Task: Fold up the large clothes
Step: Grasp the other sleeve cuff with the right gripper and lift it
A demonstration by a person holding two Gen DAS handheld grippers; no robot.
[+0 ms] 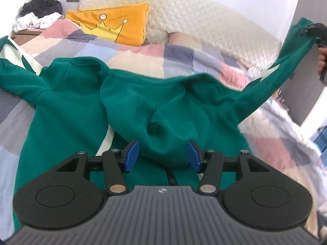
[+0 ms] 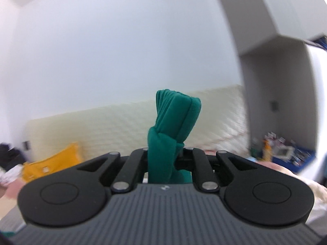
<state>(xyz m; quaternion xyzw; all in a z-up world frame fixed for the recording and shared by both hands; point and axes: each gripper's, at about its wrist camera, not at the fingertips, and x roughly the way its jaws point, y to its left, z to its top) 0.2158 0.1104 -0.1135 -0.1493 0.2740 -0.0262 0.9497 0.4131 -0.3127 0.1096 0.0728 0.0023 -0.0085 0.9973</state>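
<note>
The right gripper is clamped tight on a bunched cuff of the green sweatshirt; the ribbed end pokes up past the fingers against a plain white wall. In the left wrist view you can see that same gripper way up at the top right, with a hand on its handle, and the sleeve stretched up to it off the bed.

The left gripper has its blue pads spread apart, not pinching anything. A rounded lump of the green fabric, looks like the hood, sits between them, but I can't tell if the pads actually touch it.

The rest of the sweatshirt lies spread across the patchwork bedspread, all pink, grey, blue and beige squares. Its other sleeve runs off to the left, with a pale panel on it.

Further back there's an orange pillow with a crown drawn on it, leaning against the cream quilted headboard. A heap of black and white clothes sits in the far left corner.
</note>
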